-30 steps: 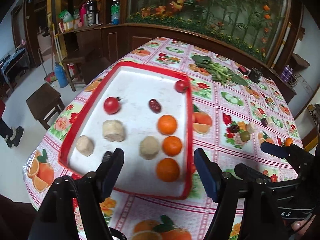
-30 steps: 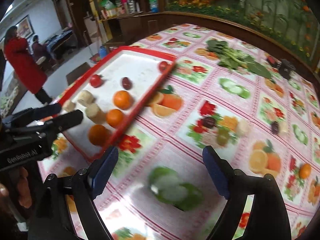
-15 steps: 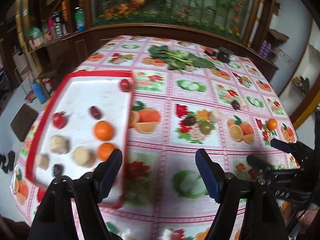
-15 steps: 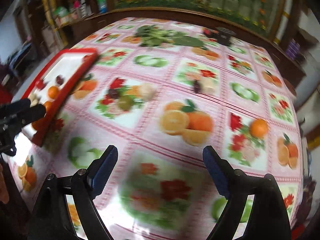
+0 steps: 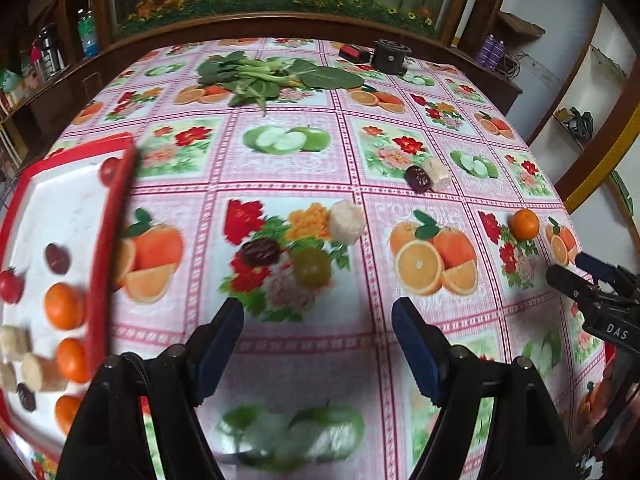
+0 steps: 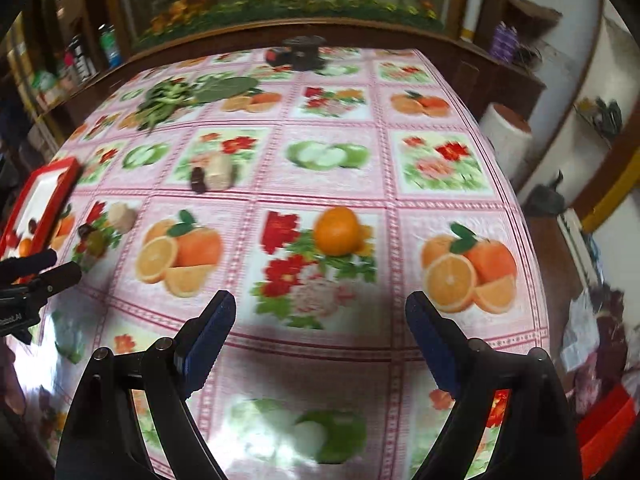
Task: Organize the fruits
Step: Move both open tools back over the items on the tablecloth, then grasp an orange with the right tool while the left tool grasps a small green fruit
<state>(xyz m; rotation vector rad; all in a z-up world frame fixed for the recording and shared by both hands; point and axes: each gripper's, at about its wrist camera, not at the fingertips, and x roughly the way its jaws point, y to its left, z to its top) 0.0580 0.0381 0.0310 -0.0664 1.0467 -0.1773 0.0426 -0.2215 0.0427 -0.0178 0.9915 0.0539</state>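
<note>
left gripper [image 5: 318, 320] jaws wide apart and empty above the tablecloth [image 5: 304, 360], right gripper [image 6: 320, 316] likewise spread, nothing held, loose orange [image 6: 337, 230] just ahead

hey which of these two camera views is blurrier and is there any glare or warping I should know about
Right wrist view: blurrier overall, with the tablecloth print and the real orange smeared. Left wrist view: sharper in the middle, though the red tray edge and the near cloth streak. Both views: fisheye bends the table edges, and a pale glare sits on the cloth near each tool, left and right.
</note>
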